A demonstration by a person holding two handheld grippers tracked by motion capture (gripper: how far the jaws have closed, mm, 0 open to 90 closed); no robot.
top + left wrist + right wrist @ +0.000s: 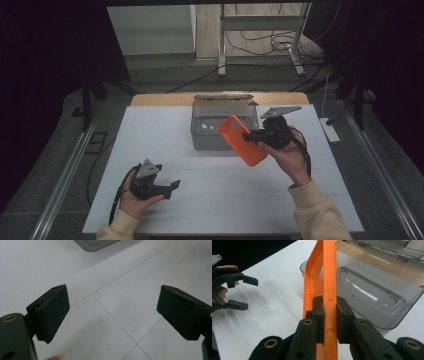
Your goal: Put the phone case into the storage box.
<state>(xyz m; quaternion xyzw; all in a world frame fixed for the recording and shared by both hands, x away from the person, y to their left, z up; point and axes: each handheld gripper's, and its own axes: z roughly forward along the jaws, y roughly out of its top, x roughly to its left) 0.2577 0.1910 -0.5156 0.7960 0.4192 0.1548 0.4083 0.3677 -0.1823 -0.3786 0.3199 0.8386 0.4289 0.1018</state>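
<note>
Table (150,130) is a flat white board with thin scored grid lines, wooden strip showing along its far edge. Landmark: clear grey plastic box (207,134), lid hinged open at the back, standing at the far centre of the white board. Beyond the box: grey floor, a metal stand's legs (260,45) and loose black cables (260,42); dark curtains on both sides. White power strip (329,129) on the floor, right of the box past the board edge.

No readable brand, label or writing on anything.

Right gripper (248,136) is held up just in front of the box's right corner, jaws clamped on the long edge of an orange soft-plastic phone case (241,139). Case is off the board, tilted, its upper end overlapping the box's front wall in the high view. In the right gripper view the case (322,277) stands edge-on between the pads (319,315), button cut-outs visible, with the box interior (372,297) right behind it.

Left gripper (174,185) sits low, well in front and left of the box, jaws spread wide with nothing between them; left gripper view shows bare board between the pads (53,310).

Room: board around the box bare on left, front and right sides; wide open stretch between the left gripper and the box.
</note>
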